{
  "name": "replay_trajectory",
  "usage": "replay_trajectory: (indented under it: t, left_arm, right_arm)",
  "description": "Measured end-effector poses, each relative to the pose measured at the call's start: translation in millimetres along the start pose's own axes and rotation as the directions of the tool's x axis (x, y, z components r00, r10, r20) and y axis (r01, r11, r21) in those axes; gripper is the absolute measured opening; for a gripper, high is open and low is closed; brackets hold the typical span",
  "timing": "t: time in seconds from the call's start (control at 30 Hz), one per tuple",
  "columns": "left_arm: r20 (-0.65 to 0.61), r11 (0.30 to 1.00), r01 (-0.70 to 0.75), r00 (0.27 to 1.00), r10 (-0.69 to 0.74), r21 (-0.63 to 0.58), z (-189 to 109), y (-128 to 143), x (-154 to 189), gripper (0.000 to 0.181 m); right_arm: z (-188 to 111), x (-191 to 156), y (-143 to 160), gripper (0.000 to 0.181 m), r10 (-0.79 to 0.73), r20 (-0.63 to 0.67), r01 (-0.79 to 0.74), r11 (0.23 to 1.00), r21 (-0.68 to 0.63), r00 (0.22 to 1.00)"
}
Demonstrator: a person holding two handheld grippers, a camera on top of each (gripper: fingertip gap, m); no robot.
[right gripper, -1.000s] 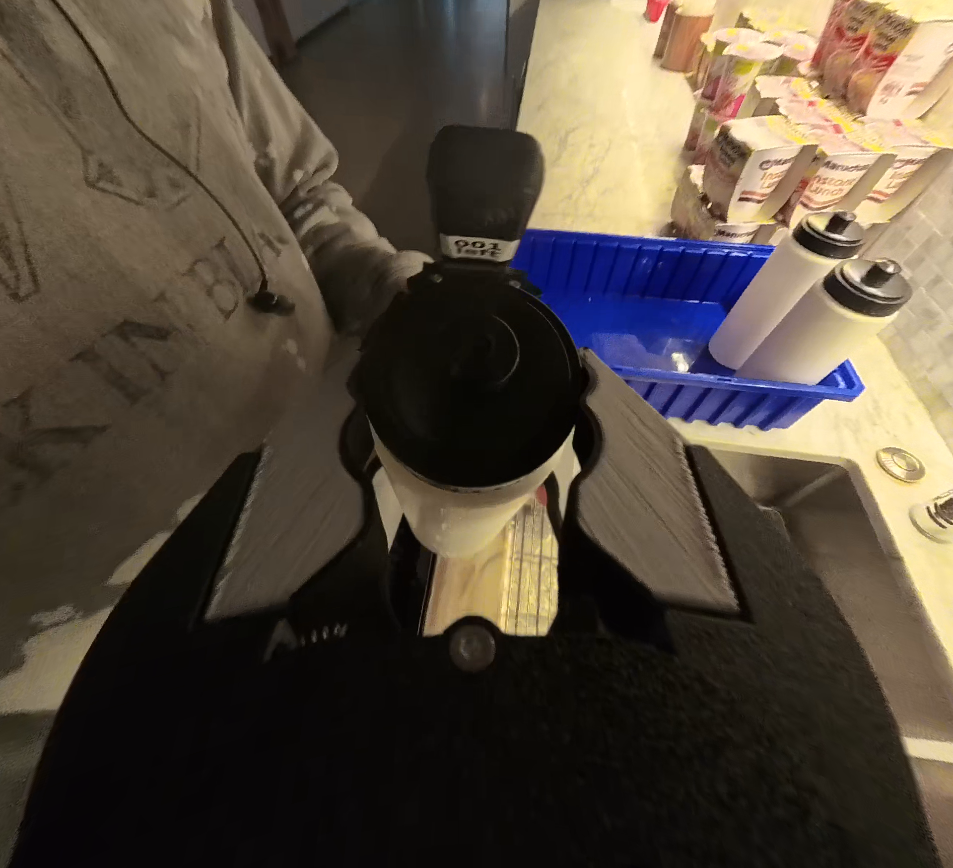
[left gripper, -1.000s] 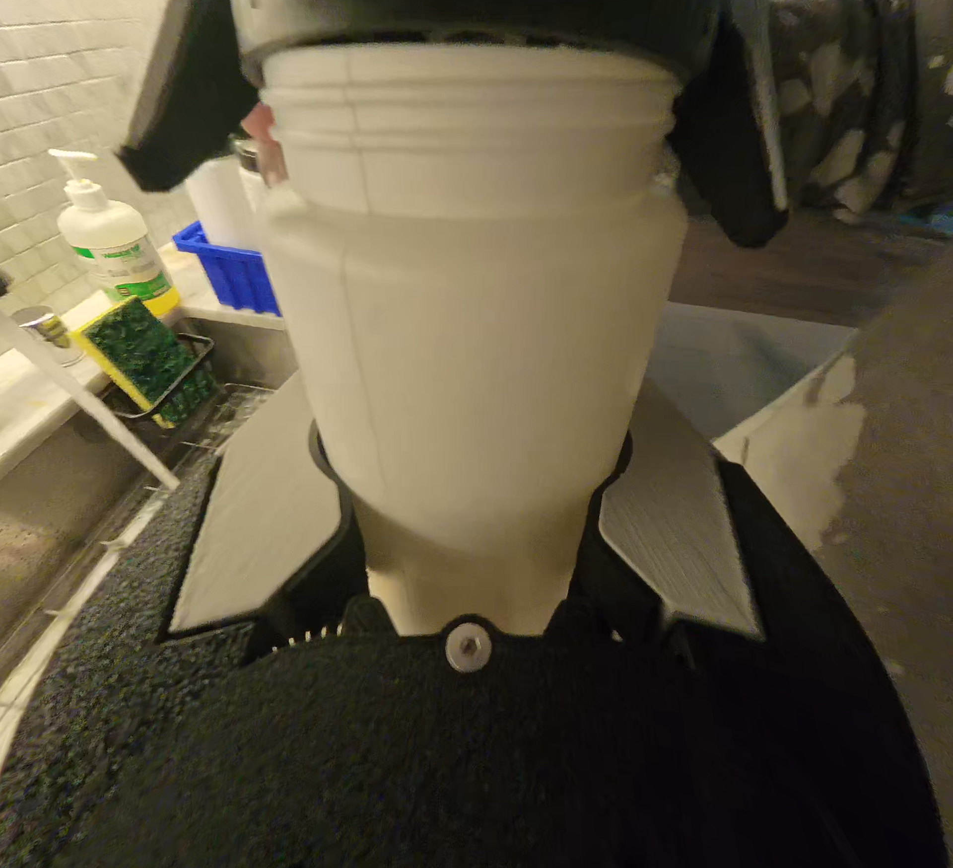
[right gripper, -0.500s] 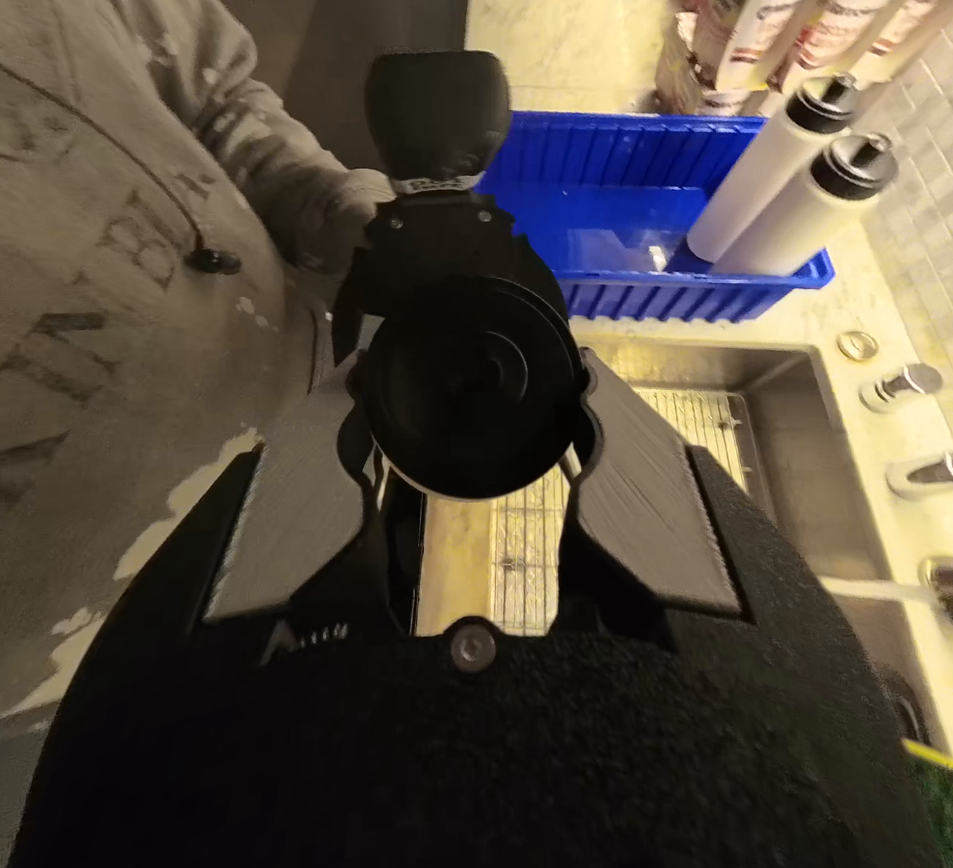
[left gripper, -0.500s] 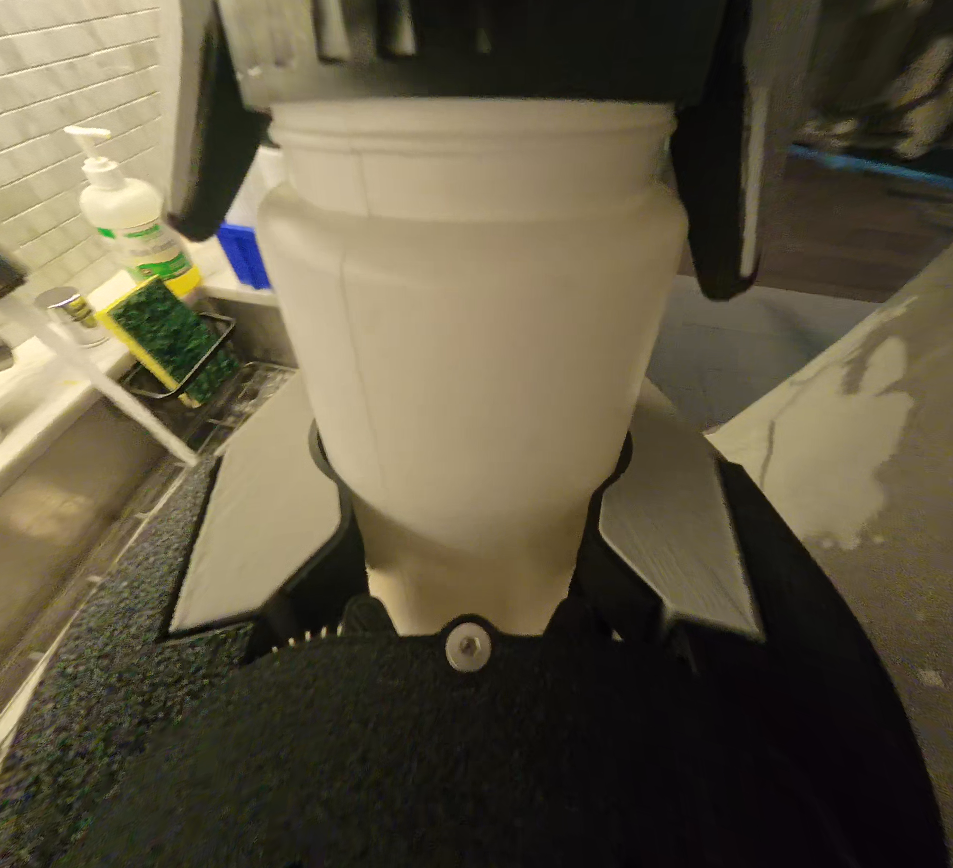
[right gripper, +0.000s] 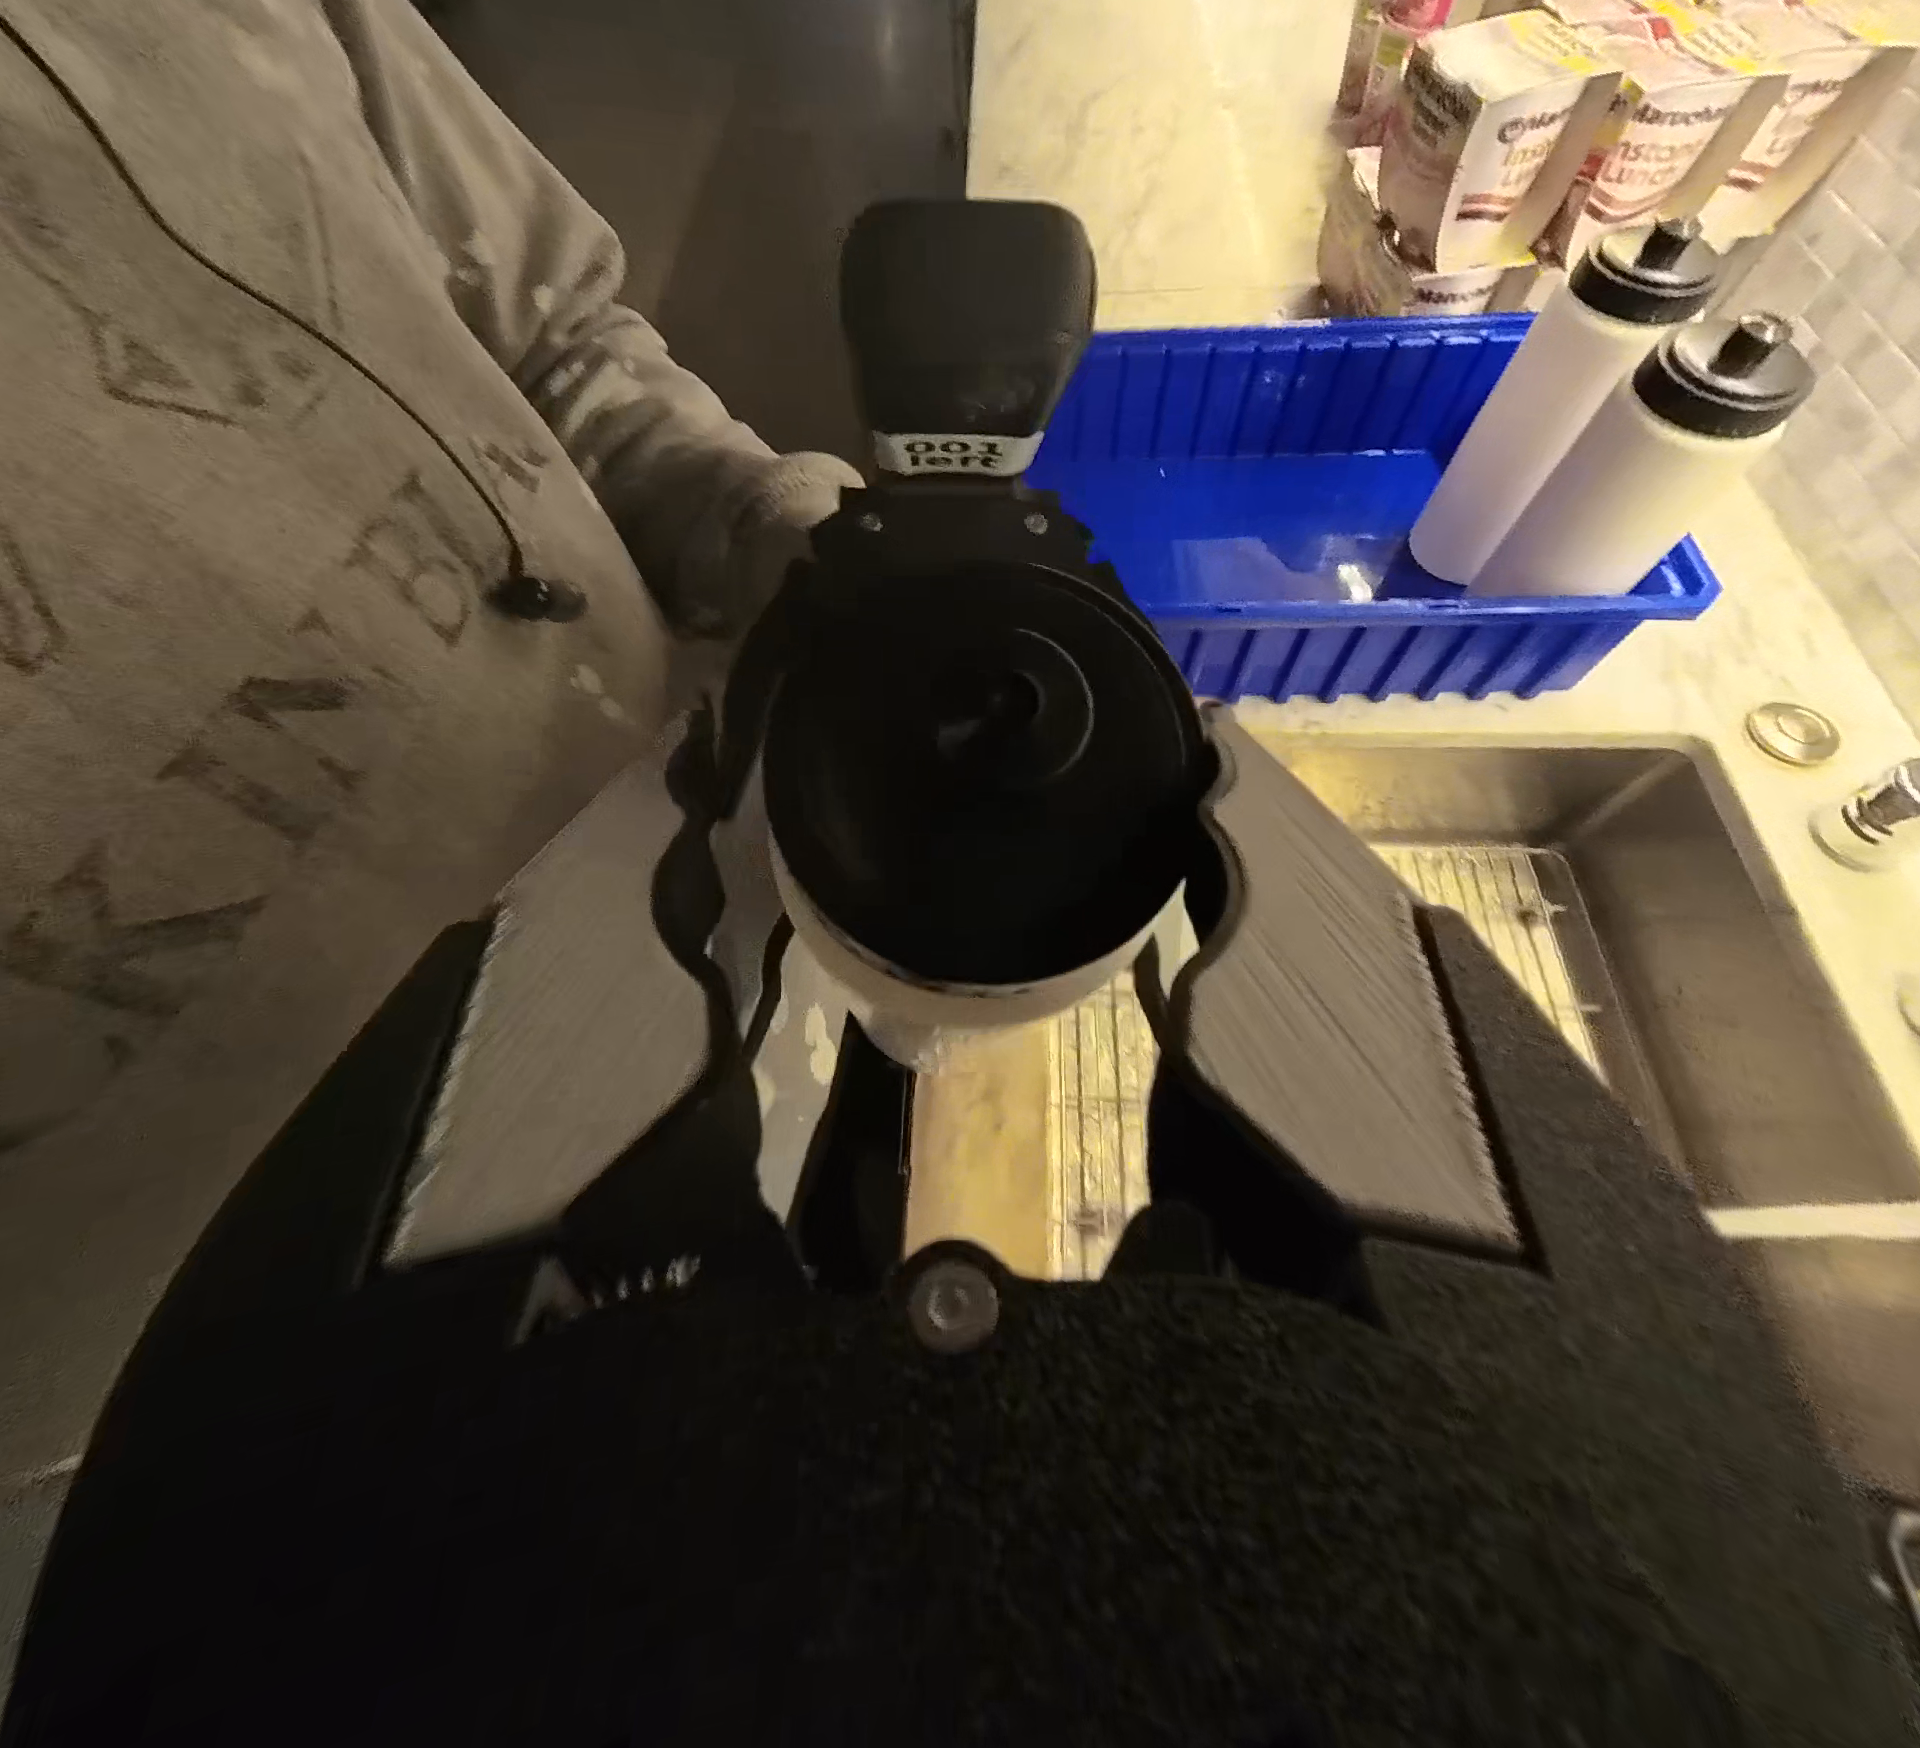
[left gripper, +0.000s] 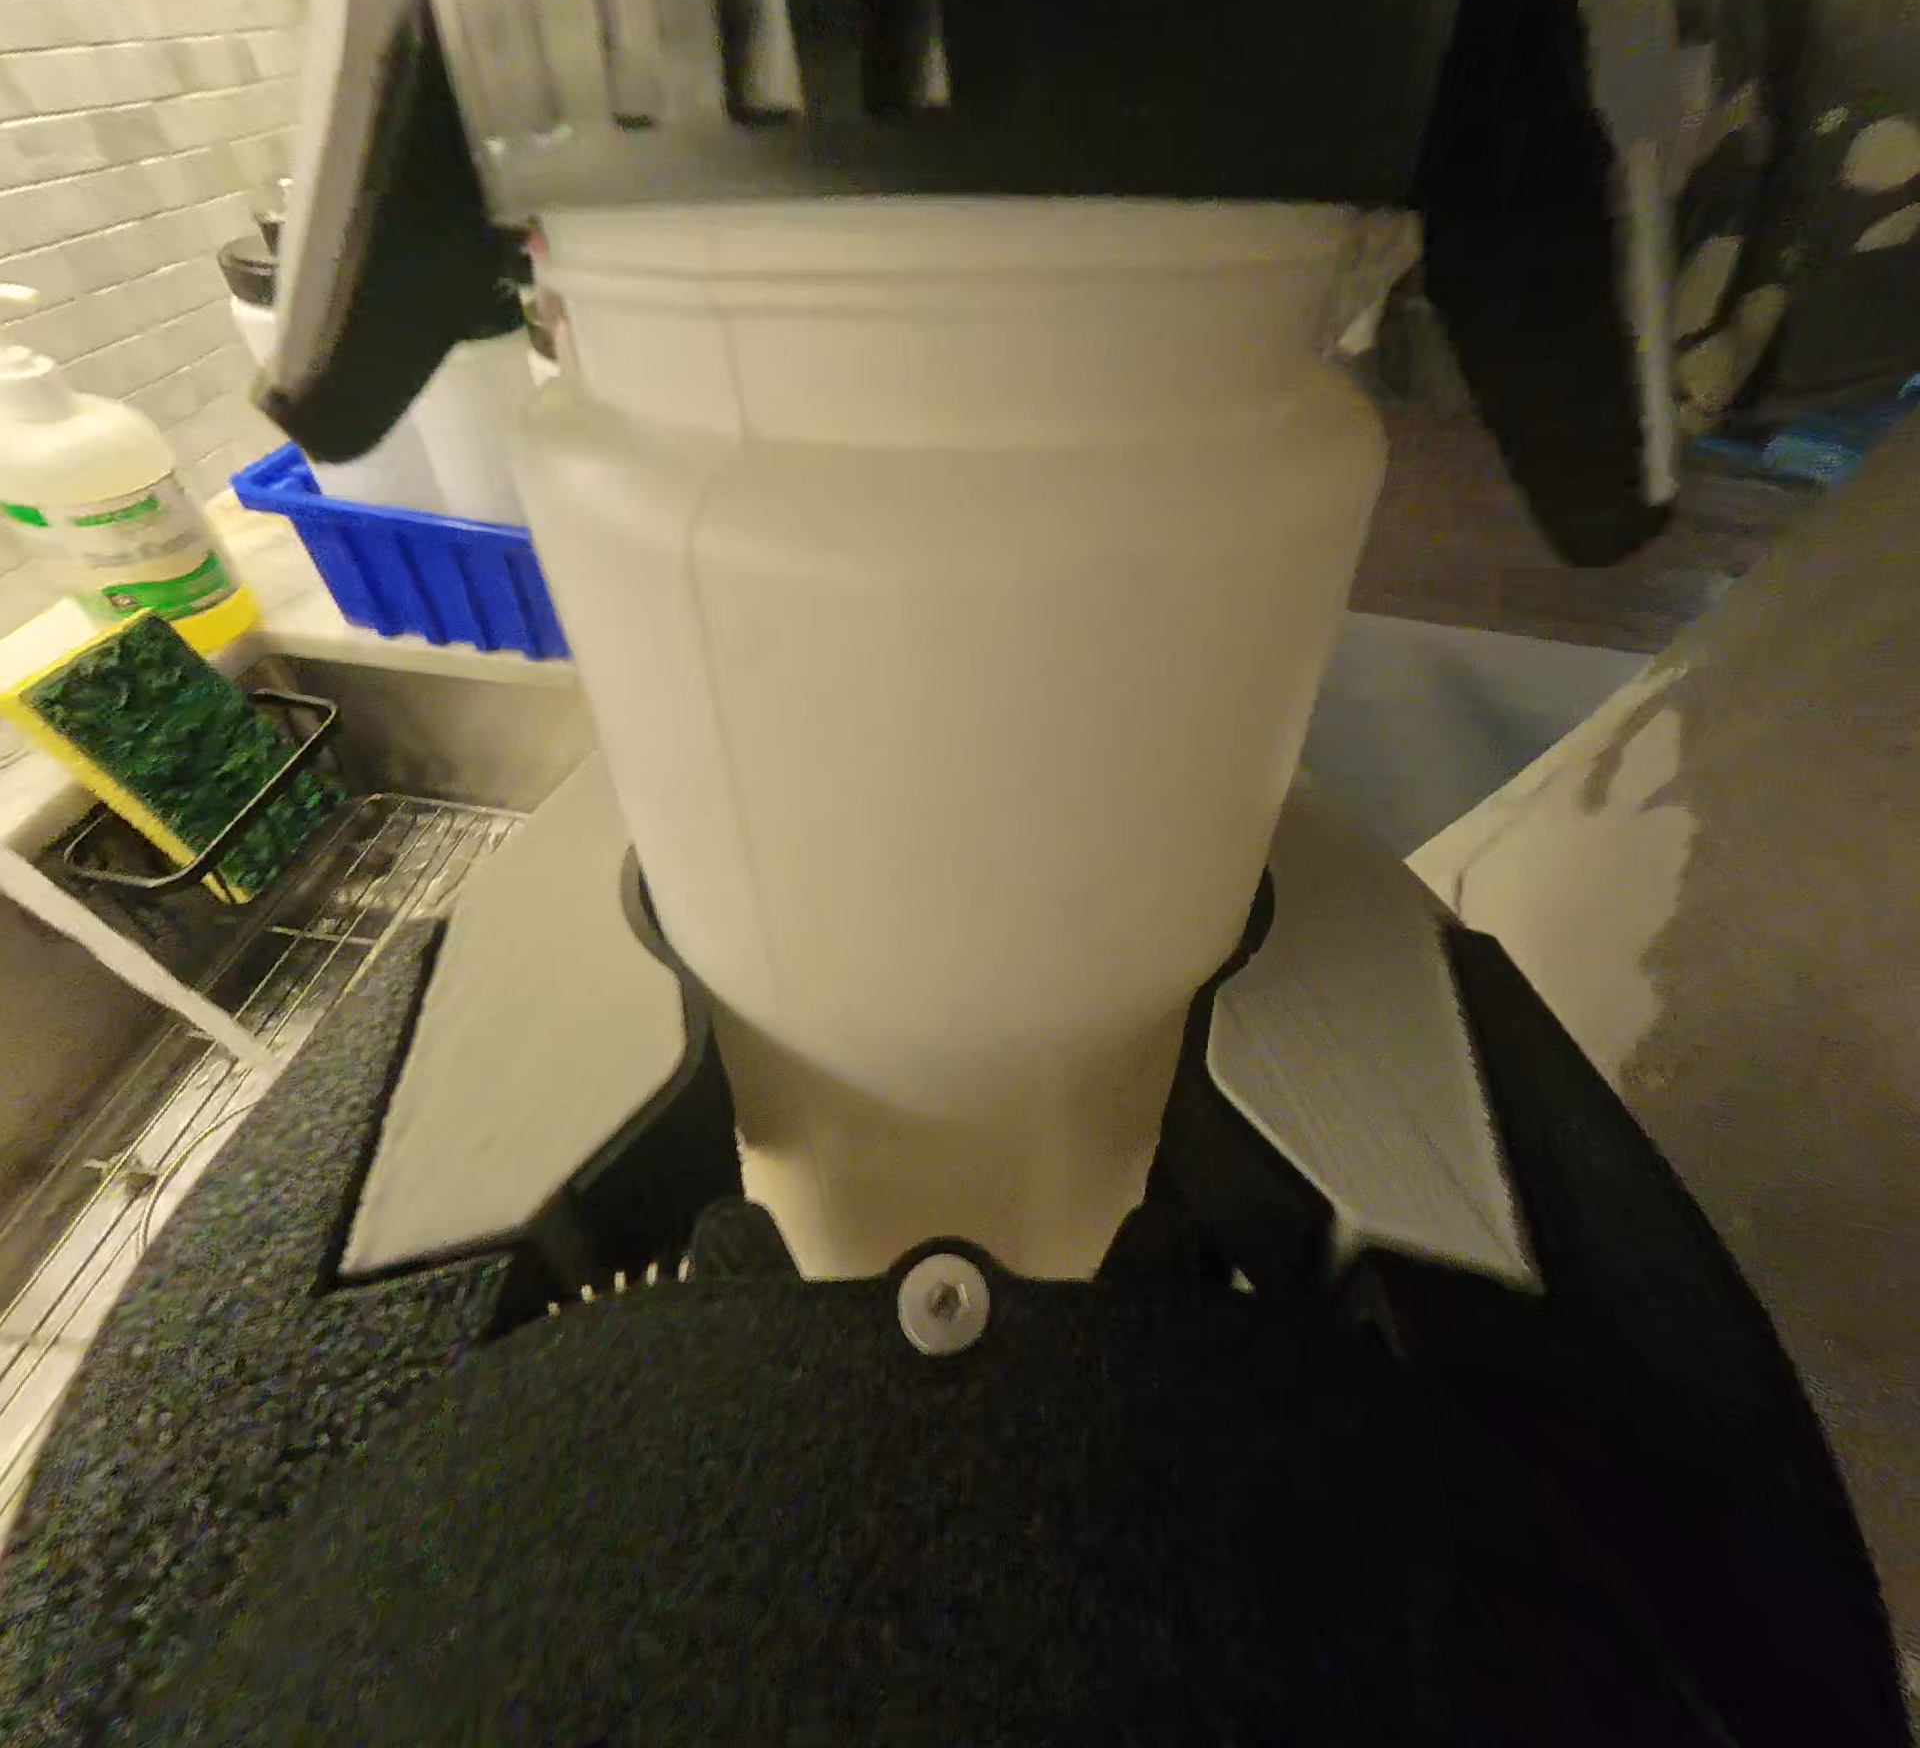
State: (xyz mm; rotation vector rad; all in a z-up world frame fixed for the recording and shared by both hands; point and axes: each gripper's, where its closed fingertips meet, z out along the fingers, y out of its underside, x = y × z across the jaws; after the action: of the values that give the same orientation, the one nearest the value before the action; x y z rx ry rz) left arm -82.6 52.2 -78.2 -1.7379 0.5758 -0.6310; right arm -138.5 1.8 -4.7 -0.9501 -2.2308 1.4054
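Left gripper (left gripper: pixel 951 919) clamps the white bottle (left gripper: pixel 945 659) above the sink (right gripper: pixel 1662 867). Right gripper (right gripper: pixel 951 877) stands parted around its black cap (right gripper: pixel 971 763). Risk: a wet bottle slipping under twisting.

We see a matt white plastic bottle (left gripper: pixel 956 680) with a black ribbed plastic cap (right gripper: pixel 971 753). The left gripper (left gripper: pixel 951 971) and right gripper (right gripper: pixel 951 888) show rough, grainy black bodies and pale, finely ridged fingers (right gripper: pixel 1340 1002). The sink (right gripper: pixel 1683 1002) is brushed metal, its rack (left gripper: pixel 343 877) thin wire. The bin (right gripper: pixel 1299 545) is glossy blue plastic, the counter (right gripper: pixel 1132 36) polished marble, the sponge (left gripper: pixel 166 742) coarse green.
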Motion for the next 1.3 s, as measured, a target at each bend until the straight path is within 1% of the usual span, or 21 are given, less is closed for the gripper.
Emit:
replay_trajectory:
  t: [0.07, 0.13, 0.2, 0.23, 0.33, 0.37, 0.47, 0.53, 0.7, 0.77, 0.93, 1.0, 1.13, 1.2, 1.23, 1.3]
  left_arm:
    - [-0.005, 1.0, -0.011, 1.0, 0.011, 0.017, 0, -7, 0, 0.103]
    - [-0.008, 0.999, -0.016, 1.0, 0.016, 0.03, 0, -13, -1, 0.103]
    - [-0.013, 0.999, -0.018, 1.0, 0.019, 0.042, 0, -17, -1, 0.103]
    - [-0.014, 0.999, -0.023, 1.0, 0.024, 0.044, 0, -19, 0, 0.103]
    - [-0.027, 0.998, -0.032, 0.999, 0.033, 0.046, 0, -22, 2, 0.103]
    - [-0.037, 0.998, -0.035, 0.999, 0.037, 0.045, 0, -23, 4, 0.103]
    - [-0.081, 0.998, -0.044, 0.996, 0.047, 0.032, 2, -25, 10, 0.103]
    - [-0.124, 0.998, -0.054, 0.991, 0.058, 0.03, 3, -27, 17, 0.103]
    - [-0.259, 0.999, -0.044, 0.965, 0.049, 0.025, 2, -31, 36, 0.103]
    - [-0.304, 0.999, -0.036, 0.952, 0.045, 0.034, 1, -34, 42, 0.102]
    - [-0.316, 0.997, -0.038, 0.947, 0.059, 0.072, 1, -48, 41, 0.103]
    - [-0.317, 0.995, -0.049, 0.946, 0.073, 0.083, 1, -53, 40, 0.102]
    - [-0.368, 0.994, -0.069, 0.925, 0.094, 0.081, 1, -55, 46, 0.102]
    - [-0.391, 0.995, -0.054, 0.917, 0.083, 0.085, 1, -55, 49, 0.102]
    - [-0.391, 0.995, -0.046, 0.917, 0.077, 0.089, 1, -55, 48, 0.102]
    - [-0.378, 0.994, -0.045, 0.922, 0.079, 0.098, 0, -56, 46, 0.102]
  right_arm:
    - [-4, -2, -6, 0.093, 0.019, 0.018, -0.02, 0.999, 0.045, 1.0]
    - [-8, 0, -13, 0.091, 0.036, 0.024, -0.039, 0.994, 0.105, 0.999]
    - [-12, 2, -20, 0.086, 0.06, 0.032, -0.065, 0.983, 0.171, 0.998]
    - [-13, 4, -22, 0.079, 0.065, 0.028, -0.069, 0.979, 0.192, 0.997]
    - [-16, 1, -25, 0.077, 0.042, 0.053, -0.053, 0.975, 0.218, 0.998]
    - [-17, -1, -26, 0.077, 0.029, 0.071, -0.043, 0.978, 0.205, 0.997]
    - [-21, -8, -23, 0.077, -0.039, 0.133, 0.024, 0.993, 0.114, 0.99]
    - [-24, -14, -22, 0.077, -0.072, 0.193, 0.06, 0.996, 0.067, 0.979]
    - [-29, -26, -22, 0.077, -0.139, 0.286, 0.151, 0.988, -0.02, 0.948]
    - [-30, -28, -24, 0.077, -0.142, 0.31, 0.16, 0.987, -0.031, 0.94]
    - [-36, -26, -37, 0.077, -0.147, 0.32, 0.145, 0.989, 0.03, 0.936]
    - [-39, -26, -41, 0.077, -0.159, 0.321, 0.156, 0.987, 0.035, 0.934]
    - [-46, -33, -46, 0.077, -0.191, 0.36, 0.208, 0.978, -0.007, 0.913]
    - [-42, -30, -37, 0.078, -0.227, 0.337, 0.276, 0.956, -0.103, 0.914]
    - [-41, -30, -37, 0.078, -0.229, 0.332, 0.28, 0.953, -0.115, 0.915]
    - [-39, -27, -39, 0.078, -0.209, 0.313, 0.25, 0.963, -0.097, 0.927]
